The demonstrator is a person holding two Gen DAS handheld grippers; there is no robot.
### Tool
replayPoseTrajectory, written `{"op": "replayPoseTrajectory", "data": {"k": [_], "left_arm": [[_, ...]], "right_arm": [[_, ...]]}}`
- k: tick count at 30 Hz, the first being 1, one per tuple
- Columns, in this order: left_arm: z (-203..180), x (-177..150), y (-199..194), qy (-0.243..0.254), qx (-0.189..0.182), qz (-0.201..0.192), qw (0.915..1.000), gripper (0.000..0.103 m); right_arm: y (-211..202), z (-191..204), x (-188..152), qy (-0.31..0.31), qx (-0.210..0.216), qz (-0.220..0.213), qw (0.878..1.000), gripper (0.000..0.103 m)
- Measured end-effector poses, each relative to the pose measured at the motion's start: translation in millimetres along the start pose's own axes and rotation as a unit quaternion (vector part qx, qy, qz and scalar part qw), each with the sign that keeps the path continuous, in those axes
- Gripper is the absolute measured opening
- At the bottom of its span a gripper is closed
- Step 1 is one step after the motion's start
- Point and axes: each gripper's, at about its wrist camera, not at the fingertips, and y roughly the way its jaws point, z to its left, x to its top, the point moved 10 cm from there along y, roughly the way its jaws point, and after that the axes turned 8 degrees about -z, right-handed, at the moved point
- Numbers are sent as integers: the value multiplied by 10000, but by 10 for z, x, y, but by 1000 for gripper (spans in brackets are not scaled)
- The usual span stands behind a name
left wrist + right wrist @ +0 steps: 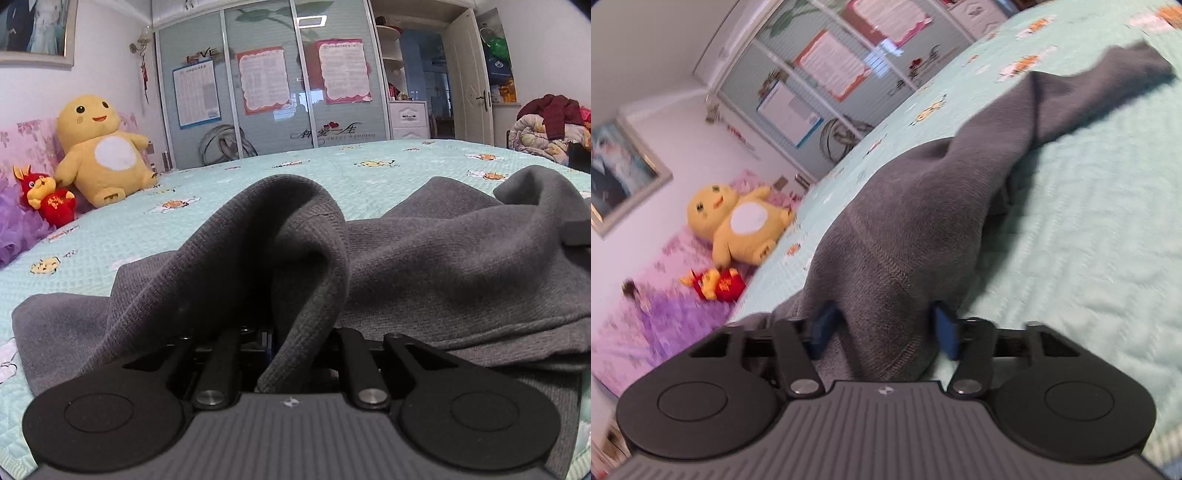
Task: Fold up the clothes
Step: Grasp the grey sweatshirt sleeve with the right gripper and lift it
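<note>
Grey knit garment [424, 258] is lying rumpled on the mint quilted bedspread [258, 177], running away from both grippers w/ its long axis heading toward the far side of the bed; in the right wrist view a narrower part, maybe a sleeve or leg, is trailing off to a far end [1126, 70]. Left gripper [269, 332] is sitting low at the near edge, a fold of fabric humping up over it and running down between the linkages; its fingertips are buried under cloth, so I can't tell how far apart they're standing or if they're pinching anything. Right gripper [882, 325] is showing both blue pads [943, 328] set fairly wide, w/ a thick bunch of fabric filling the gap; cloth looks lifted there, so it's prob. clamping it, tho the contact itself is hidden. Both hands are working the same near edge, garment lying straight ahead of each. Right view is tilted and motion-blurred, so seams are hard to read, and garment type isn't settled. Yellow plush toy [101, 147] and red plush [48, 195] are sitting by the headboard, well apart.
</note>
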Motion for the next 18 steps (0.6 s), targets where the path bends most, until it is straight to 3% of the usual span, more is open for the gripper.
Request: {"op": "replayPoseTrajectory", "data": {"k": [1,3,5,13,18], "left_arm": [[9,1,4,-21,-9,-5,10000,14],[-23,-16,-17,-26,-19,-26,10000,14],[-48,-28,-23,3,-23,-47,10000,14],[-60,-31,-33,39,-78,-115,9999,14],[-72,-37,-43,68,-119,-159,9998,14]], "right_arm": [[40,46,31,-91,15,-6,10000,42],[121,139,94,-273,45,-18,9996,22],[202,232,157,-454,75,-30,9989,14],[653,720,553,-1129,348,-349,9924,10],[1050,382,328,-971,-126,68,9952,13]]}}
